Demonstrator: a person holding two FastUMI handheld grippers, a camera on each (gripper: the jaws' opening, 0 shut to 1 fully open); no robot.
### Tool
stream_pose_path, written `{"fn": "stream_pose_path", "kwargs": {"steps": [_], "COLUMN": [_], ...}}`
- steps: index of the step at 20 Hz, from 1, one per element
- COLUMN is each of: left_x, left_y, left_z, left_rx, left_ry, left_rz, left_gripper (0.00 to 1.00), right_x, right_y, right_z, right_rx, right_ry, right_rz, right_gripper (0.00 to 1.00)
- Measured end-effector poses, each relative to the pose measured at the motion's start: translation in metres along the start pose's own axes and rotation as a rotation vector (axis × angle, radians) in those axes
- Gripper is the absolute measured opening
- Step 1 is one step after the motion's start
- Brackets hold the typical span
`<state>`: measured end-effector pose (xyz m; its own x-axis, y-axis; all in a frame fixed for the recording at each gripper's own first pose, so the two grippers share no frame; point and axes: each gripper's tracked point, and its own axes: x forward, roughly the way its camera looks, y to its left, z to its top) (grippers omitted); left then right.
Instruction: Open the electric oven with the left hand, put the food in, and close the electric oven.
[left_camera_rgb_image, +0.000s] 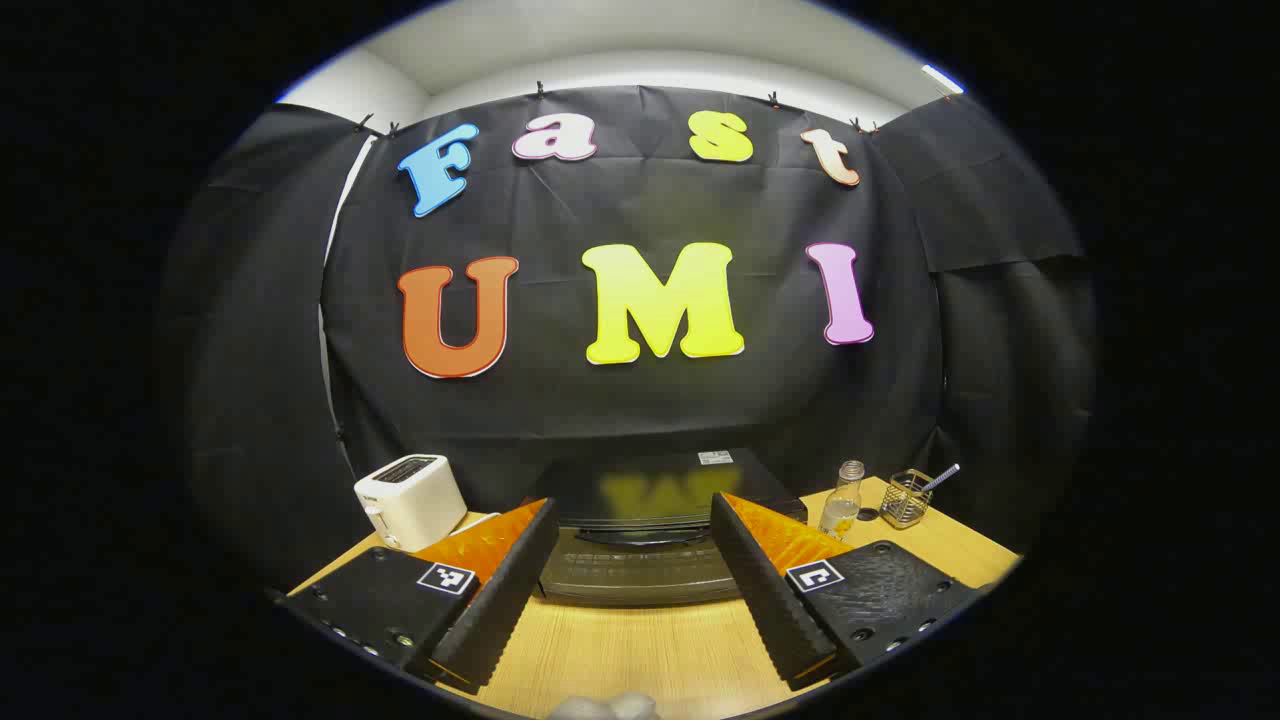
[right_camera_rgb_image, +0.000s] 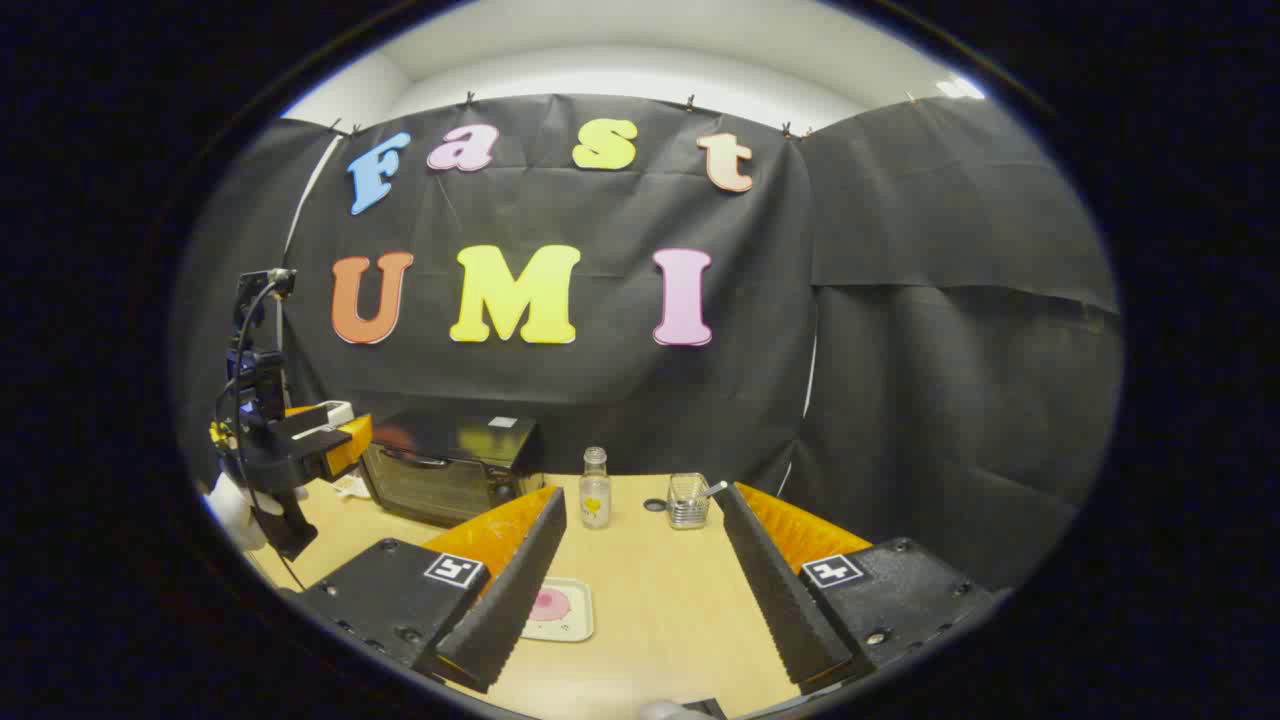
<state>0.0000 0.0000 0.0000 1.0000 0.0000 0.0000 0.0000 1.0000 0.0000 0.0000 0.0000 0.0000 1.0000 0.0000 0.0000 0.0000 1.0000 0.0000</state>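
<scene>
A: Item one, electric oven (left_camera_rgb_image: 650, 520): sitting on the counter (left_camera_rgb_image: 650, 650) against the back wall, door closed, handle bar (left_camera_rgb_image: 640, 537) running crosswise along the door's top edge.

B: Left gripper (left_camera_rgb_image: 635, 590): facing the oven squarely, jaws standing wide apart, gripping nothing. The handle is lying straight ahead between the fingers, so this gripper is looking much the nearer.

A: Item two, food: a pink piece (right_camera_rgb_image: 549, 604) resting on a small tray (right_camera_rgb_image: 580, 620) near the counter's front.

B: Right gripper (right_camera_rgb_image: 640, 600): also spread wide and carrying nothing; the tray is lying just beside its left finger, with the oven (right_camera_rgb_image: 450, 465) sitting well off to its left.
</scene>
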Motion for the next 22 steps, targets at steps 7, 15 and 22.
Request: {"fn": "stream_pose_path", "kwargs": {"steps": [7,15,22], "left_x": [-0.032,-0.054,-0.019], "left_y": [-0.001,0.014,0.014], "left_z": [0.012,0.024,0.023], "left_rx": [-0.010,-0.006,0.004], "left_ry": [-0.010,-0.030,-0.045], "left_rz": [-0.020,0.004,0.019], "left_gripper": [0.97,1.00,0.97], "right_x": [0.004,0.010,0.009], "right_y": [0.007,0.020,0.026], "right_z": [0.010,0.021,0.021], "right_rx": [-0.002,-0.002,-0.009], "right_ry": [-0.033,-0.056,-0.046], "right_rz": [0.017,0.060,0.083], "right_gripper": [0.99,0.99,1.00]}}
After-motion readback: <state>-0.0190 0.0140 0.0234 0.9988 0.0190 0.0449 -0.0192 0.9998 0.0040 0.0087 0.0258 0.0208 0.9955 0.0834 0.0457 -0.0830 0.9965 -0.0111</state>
